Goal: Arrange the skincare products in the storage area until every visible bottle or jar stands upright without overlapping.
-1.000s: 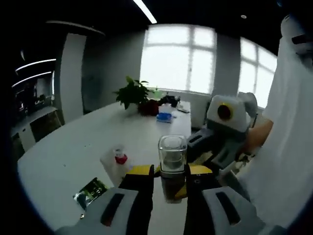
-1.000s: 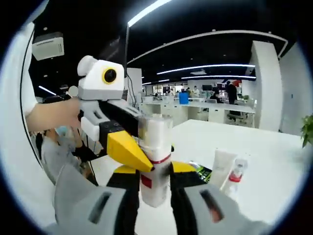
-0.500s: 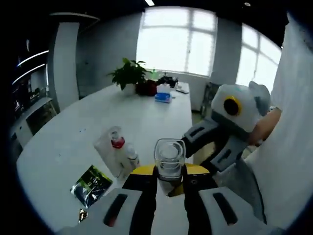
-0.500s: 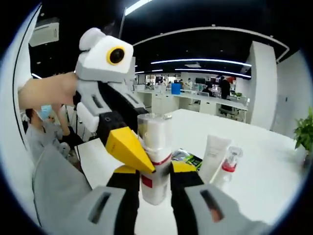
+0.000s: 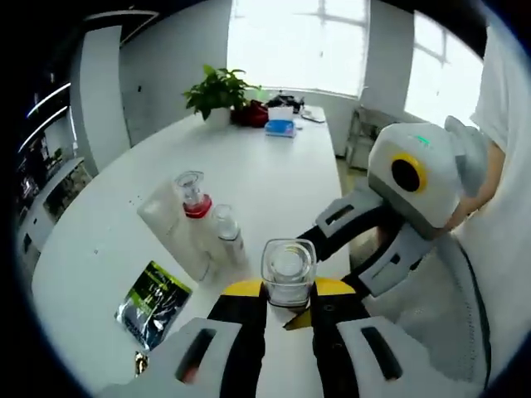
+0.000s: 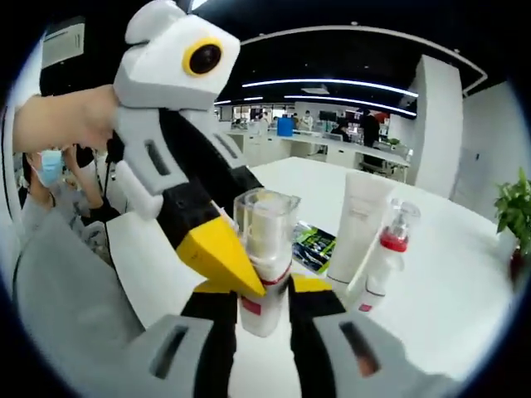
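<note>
A white bottle (image 6: pixel 262 274) with a red band and a clear square cap (image 5: pixel 287 267) is held above the table. My left gripper (image 5: pixel 287 292) is shut on it just under the cap. My right gripper (image 6: pixel 264 288) is shut on its lower body. The left gripper's yellow tip (image 6: pixel 219 252) lies against the bottle in the right gripper view. On the table stand a white tube (image 5: pixel 170 228) (image 6: pixel 358 222), a pump bottle with a red collar (image 5: pixel 192 199) (image 6: pixel 388 249) and a small clear bottle (image 5: pixel 227 239), close together.
A green sachet (image 5: pixel 153 300) (image 6: pixel 310 244) lies flat on the white table (image 5: pixel 274 186) near the standing products. A potted plant (image 5: pixel 217 89) and a blue box (image 5: pixel 280 127) sit at the far end. A person in white (image 5: pixel 508 124) stands at the table's edge.
Both views have tipped down and come closer to the table and the standing products. The bottle stays in both grippers.
</note>
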Demonstrator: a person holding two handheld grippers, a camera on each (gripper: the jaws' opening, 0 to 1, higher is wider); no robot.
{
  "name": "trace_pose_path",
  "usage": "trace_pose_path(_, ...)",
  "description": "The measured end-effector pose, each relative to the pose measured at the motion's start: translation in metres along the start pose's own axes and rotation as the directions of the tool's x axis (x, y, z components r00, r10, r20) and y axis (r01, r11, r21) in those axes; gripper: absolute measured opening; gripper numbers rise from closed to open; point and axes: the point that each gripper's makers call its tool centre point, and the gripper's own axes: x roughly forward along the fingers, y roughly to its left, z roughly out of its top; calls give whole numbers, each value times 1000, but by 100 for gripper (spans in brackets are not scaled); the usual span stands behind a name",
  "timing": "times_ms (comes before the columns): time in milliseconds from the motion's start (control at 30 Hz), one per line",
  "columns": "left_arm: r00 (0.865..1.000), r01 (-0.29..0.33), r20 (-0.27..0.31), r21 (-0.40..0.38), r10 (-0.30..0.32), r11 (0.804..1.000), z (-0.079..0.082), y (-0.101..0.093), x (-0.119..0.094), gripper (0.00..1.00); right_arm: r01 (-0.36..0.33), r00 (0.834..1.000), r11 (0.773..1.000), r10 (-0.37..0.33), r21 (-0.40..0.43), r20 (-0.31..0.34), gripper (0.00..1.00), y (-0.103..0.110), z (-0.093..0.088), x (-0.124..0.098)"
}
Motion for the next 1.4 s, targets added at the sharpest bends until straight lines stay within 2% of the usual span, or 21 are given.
trace_pose_path(200,999,8,-42,20,-7,1000,-15,4,15,16,16,999,1000,-15,14,-49,23,-2,-20,10)
trace_pose_path(633,998,6,-63,74,-1,997,-33,13,36,16,62,988,998,-60,9,-141,23,-11,-49,25)
trace_pose_path(800,997,11,-73,83,-5,996,-37,17,41,16,70,985,997,-67,19,-159,24,-14,-55,28)
trace_pose_path(1000,996,25,-89,102,-16,994,-42,18,46,16,84,980,996,-82,6,-182,31,-20,-62,29)
trace_pose_path(1267,997,31,-79,98,-23,995,-42,20,49,16,81,977,997,-77,14,-197,32,-23,-66,31)
trace_pose_path(1400,997,28,-70,105,-21,994,-41,23,50,16,83,977,996,-75,28,-201,36,-25,-67,28)
